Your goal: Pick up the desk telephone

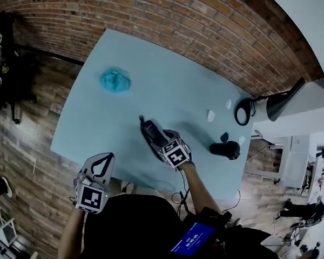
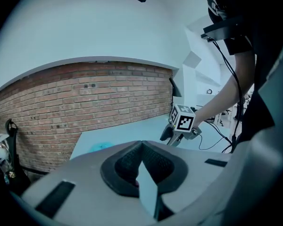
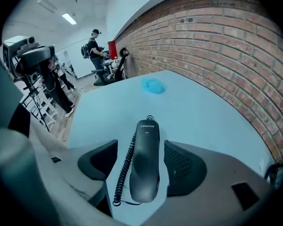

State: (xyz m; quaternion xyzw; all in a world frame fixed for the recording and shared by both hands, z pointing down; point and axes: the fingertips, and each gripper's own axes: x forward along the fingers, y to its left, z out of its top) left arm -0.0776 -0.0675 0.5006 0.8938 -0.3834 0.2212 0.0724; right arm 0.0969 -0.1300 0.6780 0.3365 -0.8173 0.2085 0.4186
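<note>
- My right hand-held gripper (image 1: 161, 144) has its jaws spread wide, one dark ribbed pad on each side of the slim black plastic desk telephone (image 3: 145, 159).
- In the right gripper view I see a gap between each pad and the telephone's body, so I judge that nothing is clamped yet.
- The telephone lies flat on the pale blue counter (image 1: 151, 74), lengthwise between the jaws, with its black coiled cord (image 3: 122, 173) running along its left side.
- From the head view, it sits close to the counter's near edge, about midway along it.
- My left hand-held gripper (image 2: 141, 150) has its jaws closed together on nothing. It hangs off the counter's near left corner, clear of the work.
- Further out, a crumpled teal cloth (image 1: 115, 80) lies toward the far left corner, and a dark cylindrical object (image 1: 225, 150) rests near the right edge. Both are well apart from the telephone.
- Progress as I read it: the approach and alignment look done. Closing on the telephone and lifting it clear of the counter are left.
</note>
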